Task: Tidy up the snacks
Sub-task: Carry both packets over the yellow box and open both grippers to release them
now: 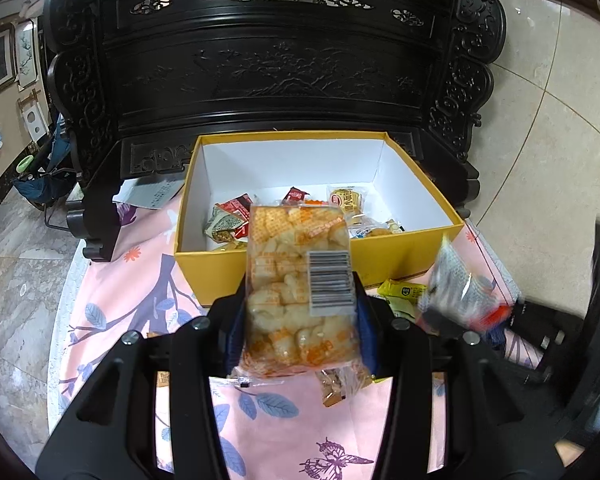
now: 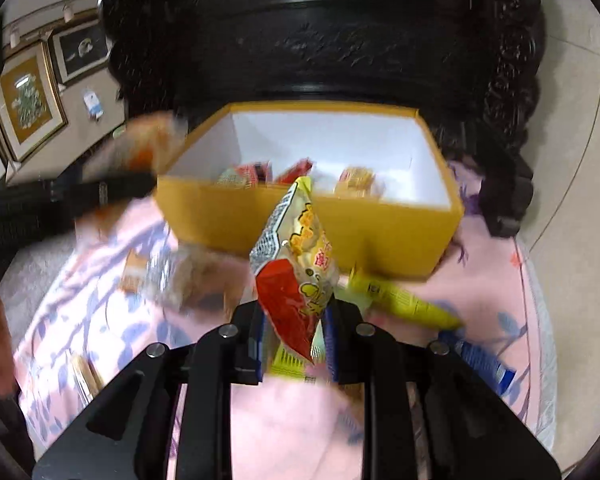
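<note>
Clear snack pack [image 1: 300, 280] sits clamped between left tool [image 1: 300, 320].

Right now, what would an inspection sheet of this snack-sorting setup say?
Surface: pink floral cloth.
Job's things: yellow box open, several wrapped snacks inside.
Clutter: yellow packet, blue packet and other loose snacks on the cloth.
Grippers: left claw shut on a clear pack of puffed snacks; right claw shut on a red-and-yellow packet.
Cables: nothing seen.
Surroundings: dark carved furniture, framed pictures, tiled floor.
</note>
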Tool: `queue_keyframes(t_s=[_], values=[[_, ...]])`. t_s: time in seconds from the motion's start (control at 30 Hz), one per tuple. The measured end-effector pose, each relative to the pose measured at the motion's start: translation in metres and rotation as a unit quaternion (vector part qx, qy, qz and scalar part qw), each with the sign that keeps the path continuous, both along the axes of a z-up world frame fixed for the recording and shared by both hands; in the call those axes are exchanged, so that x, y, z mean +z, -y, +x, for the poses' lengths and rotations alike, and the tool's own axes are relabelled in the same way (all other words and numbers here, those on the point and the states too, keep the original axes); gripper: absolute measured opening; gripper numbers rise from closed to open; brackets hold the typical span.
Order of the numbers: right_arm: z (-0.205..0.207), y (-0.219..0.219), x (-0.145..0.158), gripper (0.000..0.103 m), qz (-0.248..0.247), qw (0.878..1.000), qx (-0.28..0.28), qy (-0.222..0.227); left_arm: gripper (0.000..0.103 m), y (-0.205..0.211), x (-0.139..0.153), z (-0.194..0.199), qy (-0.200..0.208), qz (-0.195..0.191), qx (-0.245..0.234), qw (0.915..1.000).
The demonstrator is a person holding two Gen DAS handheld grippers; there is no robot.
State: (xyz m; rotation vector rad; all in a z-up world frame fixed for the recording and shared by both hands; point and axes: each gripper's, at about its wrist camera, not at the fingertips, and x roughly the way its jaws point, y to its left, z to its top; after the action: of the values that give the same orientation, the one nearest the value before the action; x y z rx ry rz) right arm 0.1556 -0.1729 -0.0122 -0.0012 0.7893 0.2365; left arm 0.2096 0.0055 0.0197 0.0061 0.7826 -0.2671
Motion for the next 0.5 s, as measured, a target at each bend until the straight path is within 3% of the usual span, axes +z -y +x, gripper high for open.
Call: queue_keyframes(t_s=[0.17, 0.5], values=[[0.053, 0.003, 0.027, 0.023, 0.012, 1.0, -0.024, 0.0, 0.046, 0.009, -0.004, 0.031, -0.017, 0.005, 0.007, 0.9998], [0.109, 0.009, 0.02, 0.023, 0.022, 0.998, -0.048, -0.032, 0.046, 0.004, -0.003, 0.098, -0.033, 0.016, 0.04, 0.9985]])
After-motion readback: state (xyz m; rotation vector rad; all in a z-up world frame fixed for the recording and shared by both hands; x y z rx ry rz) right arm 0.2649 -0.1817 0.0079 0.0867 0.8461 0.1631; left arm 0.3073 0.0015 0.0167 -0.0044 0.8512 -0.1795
